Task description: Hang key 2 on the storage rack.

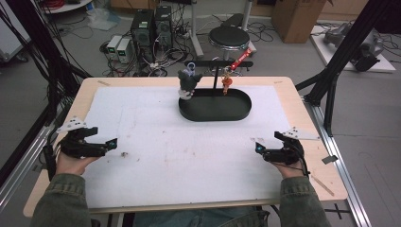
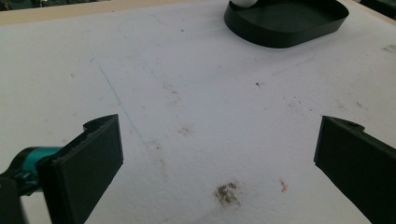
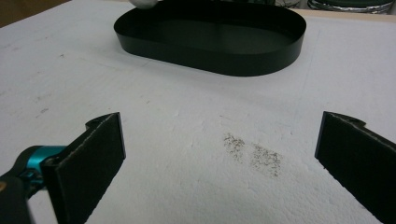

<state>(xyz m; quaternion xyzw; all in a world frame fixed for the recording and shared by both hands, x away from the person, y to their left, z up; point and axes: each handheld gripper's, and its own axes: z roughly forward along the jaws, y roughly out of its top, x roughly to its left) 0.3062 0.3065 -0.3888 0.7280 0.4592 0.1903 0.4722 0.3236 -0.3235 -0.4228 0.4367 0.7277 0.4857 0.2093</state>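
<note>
A black oval tray [image 1: 213,117] sits at the back middle of the white mat [image 1: 189,156]. A black T-shaped stand [image 1: 215,75] rises from it. A grey plush toy [image 1: 189,81] and a small orange charm [image 1: 226,84] hang from its bar, and a red piece [image 1: 241,58] lies across the bar's right end. My left gripper [image 1: 111,143] rests at the mat's left, open and empty [image 2: 219,158]. At the right my right gripper [image 1: 259,147] is open too, with nothing between its jaws [image 3: 219,154]. The tray lies ahead of both [image 2: 285,39] [image 3: 210,63].
Brownish stains [image 2: 227,192] and grey specks [image 3: 254,156] mark the mat near the grippers. Black frame struts [image 1: 331,90] stand at the table's right edge. Behind the table are a stool [image 1: 229,37], computer towers [image 1: 151,26] and a cardboard box [image 1: 295,16].
</note>
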